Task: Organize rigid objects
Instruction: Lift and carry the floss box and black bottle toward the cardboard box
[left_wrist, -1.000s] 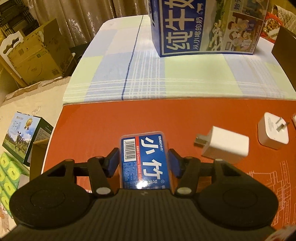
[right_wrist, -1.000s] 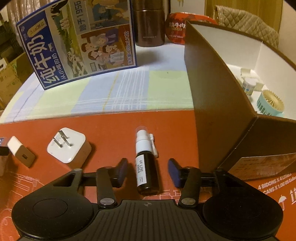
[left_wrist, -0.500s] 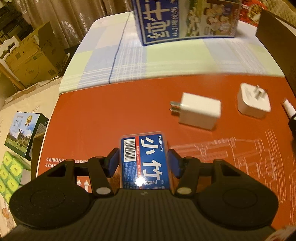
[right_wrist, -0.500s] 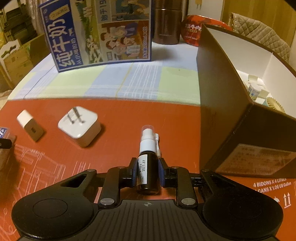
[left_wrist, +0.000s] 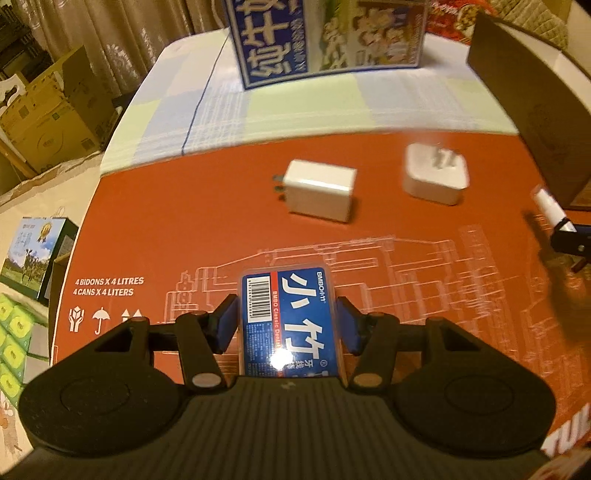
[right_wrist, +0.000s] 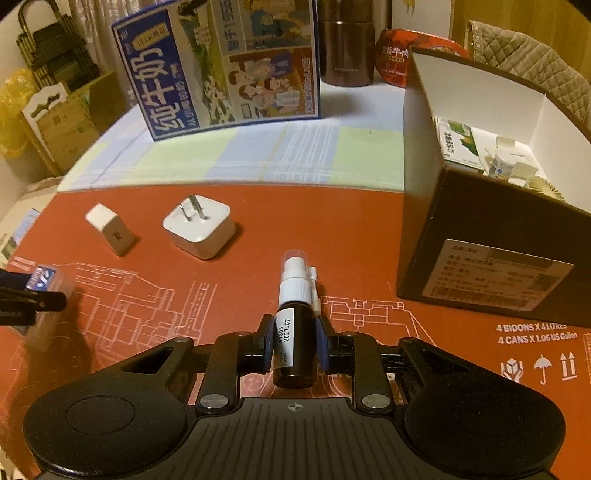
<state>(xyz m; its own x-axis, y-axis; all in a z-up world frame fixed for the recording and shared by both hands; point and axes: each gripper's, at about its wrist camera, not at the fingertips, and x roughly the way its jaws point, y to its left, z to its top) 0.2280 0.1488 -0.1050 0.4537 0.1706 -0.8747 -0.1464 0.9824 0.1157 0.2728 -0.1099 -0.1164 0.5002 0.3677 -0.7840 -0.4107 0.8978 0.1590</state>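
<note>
2 tools now carry loads. Over 1 second the right tool (right_wrist: 294, 345) has clamped onto the spray bottle (right_wrist: 294, 325) and raised it off the red sheet (right_wrist: 369, 236), beside the open box (right_wrist: 476, 221)'s near corner; likely boxing comes next. The left tool (left_wrist: 287, 325), level and pointing forward, still grips the blue floss case (left_wrist: 288, 321) and has pulled back from the 2 chargers (left_wrist: 321, 190).
</note>
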